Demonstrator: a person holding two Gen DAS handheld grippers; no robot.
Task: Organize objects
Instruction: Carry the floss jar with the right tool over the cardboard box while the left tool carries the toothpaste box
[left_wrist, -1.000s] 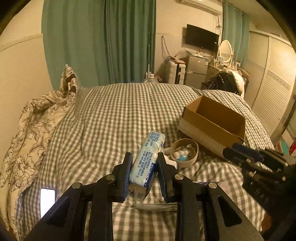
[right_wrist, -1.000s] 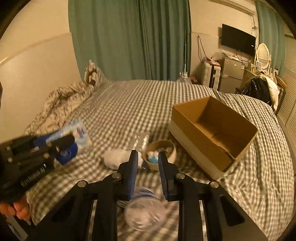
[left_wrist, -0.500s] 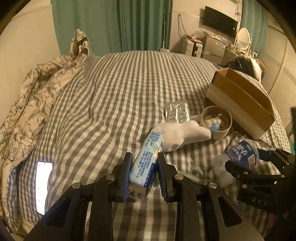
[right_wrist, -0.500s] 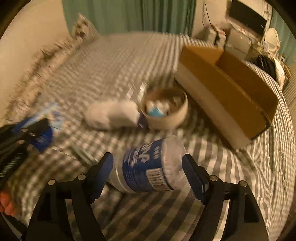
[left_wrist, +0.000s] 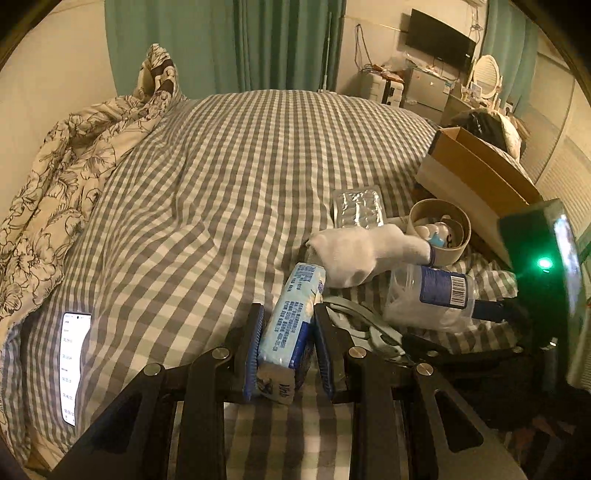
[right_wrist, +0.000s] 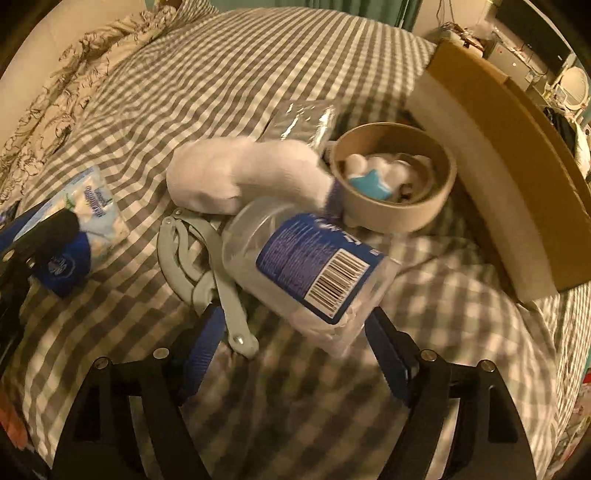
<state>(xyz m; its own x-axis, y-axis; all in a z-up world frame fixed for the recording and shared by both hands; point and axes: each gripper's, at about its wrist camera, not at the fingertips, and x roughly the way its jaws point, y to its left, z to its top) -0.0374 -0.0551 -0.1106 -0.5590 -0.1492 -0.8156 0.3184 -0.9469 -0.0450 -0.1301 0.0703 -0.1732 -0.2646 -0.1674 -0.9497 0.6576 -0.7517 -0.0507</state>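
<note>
Two hand-held grippers low over a grey-and-white checked bedspread (left_wrist: 229, 177), one gripping, one spread wide.

The left gripper (left_wrist: 289, 352) is clamped on a light-blue soft tissue packet (left_wrist: 291, 325), its far end by a white sock (left_wrist: 354, 254). The right gripper (right_wrist: 291, 354) has just been opening its jaws; they stand wide, with a clear crumpled plastic bottle with a blue label (right_wrist: 306, 266) lying between them on the bedspread (the pads are not pressing it). The bottle lies over grey metal tongs (right_wrist: 199, 266), beside a round beige bowl (right_wrist: 436, 206) of small items; an open brown cardboard box (right_wrist: 517, 177) sits just behind.
</note>
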